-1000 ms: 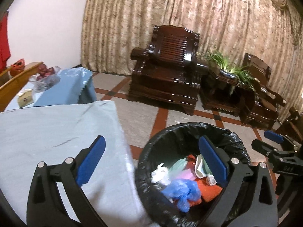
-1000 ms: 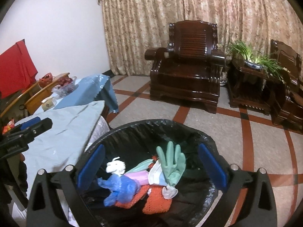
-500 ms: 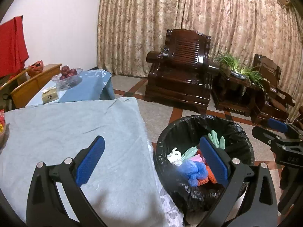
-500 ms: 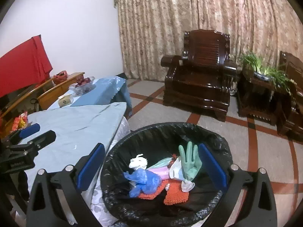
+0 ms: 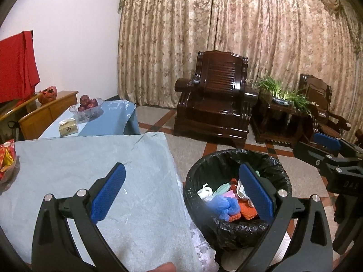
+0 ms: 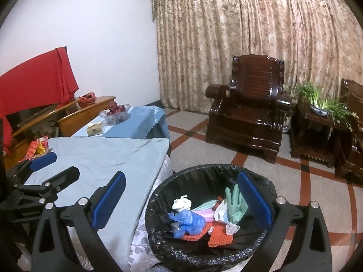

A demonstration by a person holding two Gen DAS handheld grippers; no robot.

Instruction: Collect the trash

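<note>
Room: heavy patterned curtains (image 6: 261, 45) hung in folds behind a carved dark-wood armchair (image 6: 247, 111) on a tiled floor.
Table: a soft grey-blue cloth (image 5: 90, 165) lay smooth over it.
Bin (image 6: 163, 244): round, lined with crinkled glossy black plastic, standing just beside the table.
Trash: a crumpled blue bag (image 6: 188, 221), orange knit piece (image 6: 219, 236) and green rubber glove (image 6: 236, 201) lay inside.
Left gripper (image 5: 181, 192): blue textured pads apart, holding nothing.
Right gripper (image 6: 181, 199): jaws spread, empty, over the bin.

Both wrist views look forward and down from close above — sharing the lined bin (image 5: 236, 165) (image 6: 204, 174) and table edge (image 5: 145, 149) (image 6: 127, 149).
</note>
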